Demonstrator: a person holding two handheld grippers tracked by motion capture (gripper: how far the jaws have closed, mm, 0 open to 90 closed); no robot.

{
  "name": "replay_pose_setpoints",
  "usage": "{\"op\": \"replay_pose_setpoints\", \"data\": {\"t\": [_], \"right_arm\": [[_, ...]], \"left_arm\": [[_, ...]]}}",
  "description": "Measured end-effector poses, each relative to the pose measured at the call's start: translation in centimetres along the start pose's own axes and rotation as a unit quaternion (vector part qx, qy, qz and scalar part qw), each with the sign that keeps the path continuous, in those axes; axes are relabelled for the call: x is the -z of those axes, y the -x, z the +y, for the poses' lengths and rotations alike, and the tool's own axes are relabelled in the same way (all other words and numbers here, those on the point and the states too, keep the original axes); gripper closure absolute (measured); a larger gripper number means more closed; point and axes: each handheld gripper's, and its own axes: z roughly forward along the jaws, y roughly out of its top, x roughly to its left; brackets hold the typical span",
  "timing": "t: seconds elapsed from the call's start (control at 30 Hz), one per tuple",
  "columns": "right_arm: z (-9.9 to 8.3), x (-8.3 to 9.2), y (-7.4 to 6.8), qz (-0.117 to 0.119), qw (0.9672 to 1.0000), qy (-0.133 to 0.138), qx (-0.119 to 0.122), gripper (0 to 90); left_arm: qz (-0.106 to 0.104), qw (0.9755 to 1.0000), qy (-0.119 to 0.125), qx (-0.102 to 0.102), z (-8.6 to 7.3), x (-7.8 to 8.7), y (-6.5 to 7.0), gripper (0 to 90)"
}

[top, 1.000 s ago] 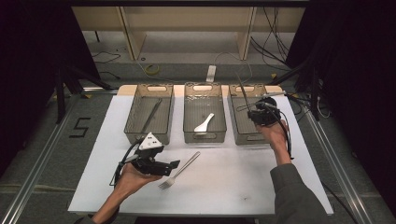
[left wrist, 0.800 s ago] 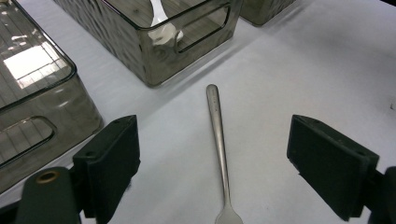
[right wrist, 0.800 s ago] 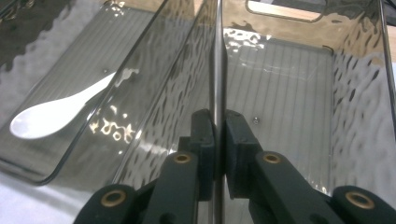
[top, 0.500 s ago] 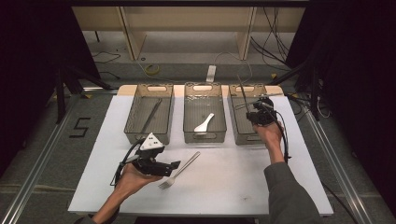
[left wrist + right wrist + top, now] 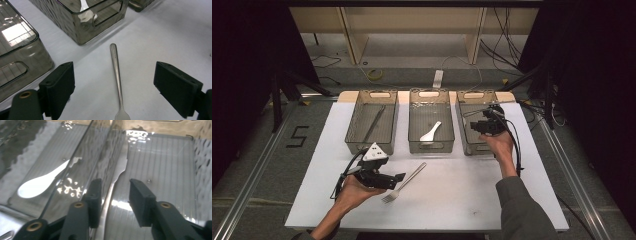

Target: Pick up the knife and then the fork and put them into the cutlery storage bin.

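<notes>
While your left gripper (image 5: 398, 178) stands with its jaws spread wide and nothing between the pads, the fork (image 5: 116, 67) lies straight ahead of it on the white table (image 5: 472, 195), just in front of the middle bin (image 5: 431, 92). Its handle points toward that bin and its tines point back toward you. It looks like thin, polished steel: stiff, light and slippery, and lying so flat that the pads have little to catch. Take it across the narrow waist of the handle, near the middle, so that it does not tip once lifted. Squeeze from the two edges, not down on the flat.

Your right gripper (image 5: 115, 183) hangs inside the bin to the right of the middle bin (image 5: 472, 95). Its jaws have just been opening, and what looks like a steel knife (image 5: 120, 167) lies on the ribbed floor between them, with the pads apart from it.

All three bins are smoky, clear, hard plastic with rippled walls and cut-out handles. The middle bin holds a white spoon (image 5: 430, 132), smooth and rounded, which may be ceramic or plastic. The bin to its left (image 5: 371, 95) holds a long, dark, slim utensil that I cannot name.
</notes>
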Motion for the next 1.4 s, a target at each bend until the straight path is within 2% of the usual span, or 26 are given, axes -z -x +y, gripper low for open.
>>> {"op": "replay_pose_setpoints", "data": {"t": [0.23, 0.4, 0.53, 0.67, 0.83, 1.03, 1.23, 1.4], "right_arm": [[-1.0, 1.6, -0.8, 0.021, 0.9993, 0.012, 0.027, 45.4], [-2.4, 3.4, -1.3, 0.041, 0.9973, 0.030, 0.052, 40.6], [-4.0, 4.9, -1.6, 0.065, 0.9947, 0.045, 0.066, 38.1], [-5.9, 6.4, -2.3, 0.077, 0.9917, 0.056, 0.086, 35.8], [-8.1, 7.6, -2.8, 0.094, 0.9890, 0.065, 0.094, 34.7], [-10.1, 8.0, -3.4, 0.110, 0.9861, 0.071, 0.102, 34.1], [-11.4, 8.5, -4.2, 0.120, 0.9835, 0.075, 0.113, 33.2], [-12.4, 8.6, -4.6, 0.122, 0.9833, 0.068, 0.116, 33.0]], "left_arm": [[0.000, 0.9999, -0.013, 0.001, 0.0, -0.2, 0.0, 16.7], [0.005, 0.9997, -0.023, 0.001, 0.2, -0.4, 0.1, 17.5], [0.006, 0.9990, -0.044, -0.003, 0.3, -0.8, 0.3, 18.5], [0.011, 0.9973, -0.071, -0.009, 0.4, -1.4, 0.6, 19.7], [0.017, 0.9948, -0.099, -0.016, 0.5, -2.0, 0.8, 21.7], [0.015, 0.9916, -0.128, -0.012, 0.6, -2.6, 0.5, 26.3], [0.014, 0.9887, -0.148, -0.020, 1.0, -3.3, 0.6, 31.5], [0.013, 0.9843, -0.173, -0.033, 1.4, -4.2, 1.1, 36.7]]}}
